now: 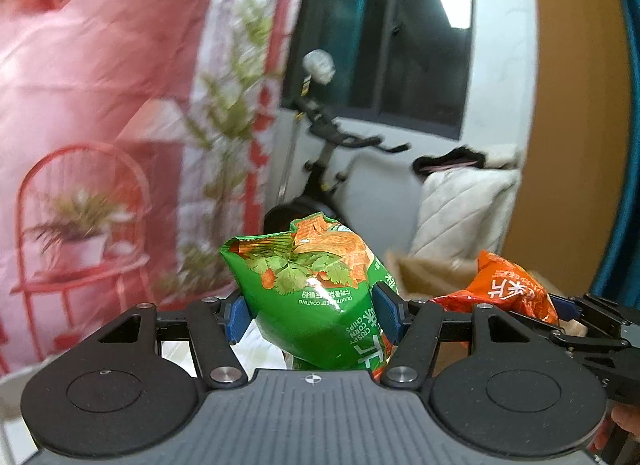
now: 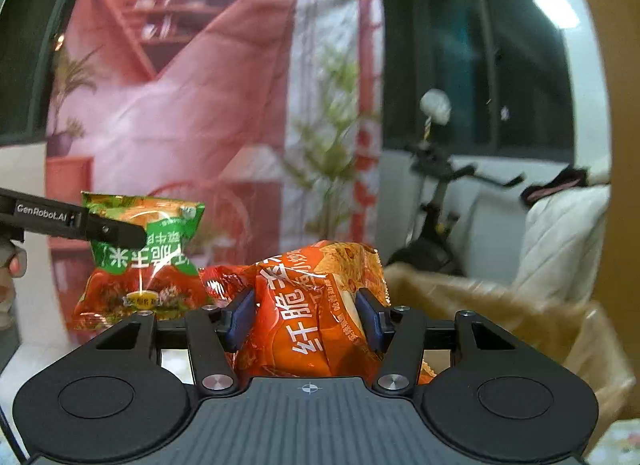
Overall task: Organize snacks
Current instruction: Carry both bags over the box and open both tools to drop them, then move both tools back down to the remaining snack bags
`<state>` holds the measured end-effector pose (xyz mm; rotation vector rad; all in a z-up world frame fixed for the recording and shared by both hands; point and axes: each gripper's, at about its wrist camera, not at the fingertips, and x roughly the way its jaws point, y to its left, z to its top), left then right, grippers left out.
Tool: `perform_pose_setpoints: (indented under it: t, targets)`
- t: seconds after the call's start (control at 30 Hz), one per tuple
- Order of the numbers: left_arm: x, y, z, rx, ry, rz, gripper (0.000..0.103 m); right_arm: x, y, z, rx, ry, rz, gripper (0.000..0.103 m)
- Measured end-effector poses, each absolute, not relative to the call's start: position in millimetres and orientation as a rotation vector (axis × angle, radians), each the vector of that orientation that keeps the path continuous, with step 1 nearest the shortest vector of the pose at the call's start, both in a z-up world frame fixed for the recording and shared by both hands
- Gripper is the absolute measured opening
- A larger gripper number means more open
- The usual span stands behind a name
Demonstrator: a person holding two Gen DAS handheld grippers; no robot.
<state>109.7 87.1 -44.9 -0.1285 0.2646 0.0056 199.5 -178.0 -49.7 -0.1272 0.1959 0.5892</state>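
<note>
Backdrop (image 1: 100, 105) of red shelves and plants hangs far left. Your left gripper (image 1: 312, 311) is clamped on the green bag (image 1: 316, 289), held up in the air. To its right, your right gripper (image 2: 306, 315) is clamped on the orange bag (image 2: 316, 305), near a brown paper bag (image 2: 520, 313) at right.
</note>
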Motion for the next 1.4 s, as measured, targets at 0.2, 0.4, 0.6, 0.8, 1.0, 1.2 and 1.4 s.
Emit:
perform_pose_setpoints:
  t: [0.2,0.4,0.6,0.8,1.0,1.2,1.4]
  targets:
    - [162.2,38.2,-18.5,-0.086,0.202,-0.106,0.065,240.7,-225.3,-26.5,-0.142,0.158,0.452,0.051]
    - [231.4,-7.2,-17.8,-0.06,0.183,-0.167,0.065,298.3,-261.2,-33.2,-0.187,0.206,0.312,0.051]
    - [289.8,-38.9,-46.2,0.019,0.274,-0.185,0.068,343.9,-267.1,-63.0,-0.165,0.3,0.254,0.053]
    - [297.4,-28.0,-69.2,-0.036,0.381,-0.178,0.084,344.8,-273.0,-81.1,-0.112,0.37,0.242,0.084]
    - [273.9,-12.5,-65.2,-0.048,0.396,-0.163,0.084,322.0,-283.1,-74.0,-0.059,0.371,0.24,0.084]
    - [244.5,-9.9,-54.8,-0.056,0.417,-0.155,0.084,286.3,-282.2,-60.2,-0.05,0.368,0.267,0.084]
    - [207.9,-7.2,-55.3,-0.065,0.431,-0.15,0.084,251.7,-278.8,-52.3,-0.061,0.388,0.303,0.084]
